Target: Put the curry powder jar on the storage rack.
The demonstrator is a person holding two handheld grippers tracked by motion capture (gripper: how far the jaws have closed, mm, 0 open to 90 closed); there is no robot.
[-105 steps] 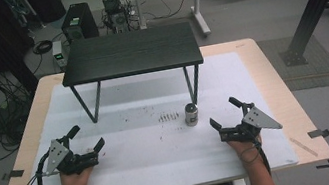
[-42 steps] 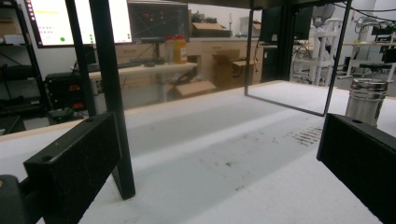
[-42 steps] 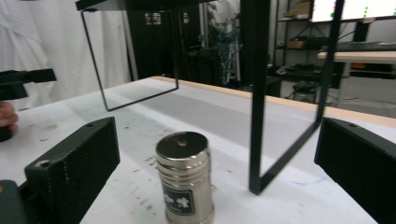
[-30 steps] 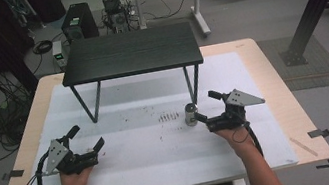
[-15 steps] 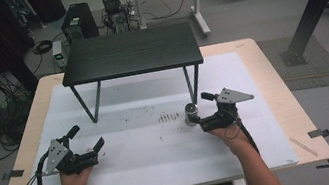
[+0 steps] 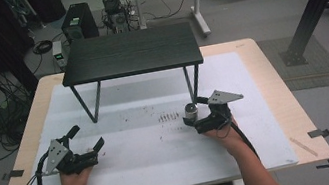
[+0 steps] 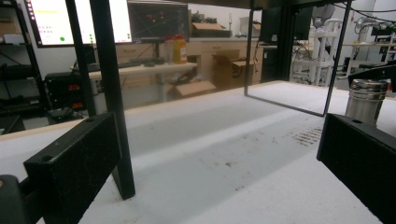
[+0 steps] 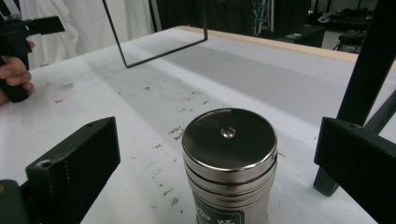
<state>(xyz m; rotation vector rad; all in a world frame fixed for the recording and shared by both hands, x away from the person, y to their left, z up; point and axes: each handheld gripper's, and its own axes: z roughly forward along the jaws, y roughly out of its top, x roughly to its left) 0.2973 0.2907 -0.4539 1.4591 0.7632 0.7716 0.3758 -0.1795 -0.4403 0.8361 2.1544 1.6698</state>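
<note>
A small steel canister (image 6: 190, 112) with a flat lid stands upright on the white mat (image 6: 164, 163), just in front of the black table's right front leg. My right gripper (image 6: 194, 113) is open, one jaw on each side of the canister with gaps to both. Seen from the right gripper view, the canister (image 8: 229, 154) rises between the two black jaws of that gripper (image 8: 217, 163). My left gripper (image 6: 86, 137) rests open at the mat's left front and holds nothing. The left gripper view shows bare mat between its gripper's (image 7: 215, 161) jaws, and the canister (image 7: 365, 100) far off at the right.
A low black table (image 6: 130, 52) on thin metal legs stands at the back of the mat; one leg (image 7: 112, 93) is close to my left gripper. Dark crumbs (image 6: 169, 117) lie left of the canister. The wooden tabletop edge (image 6: 303, 115) borders the mat.
My right gripper has moved left and forward from the mat's right front until its open jaws straddle the canister. The left gripper has stayed in place.
</note>
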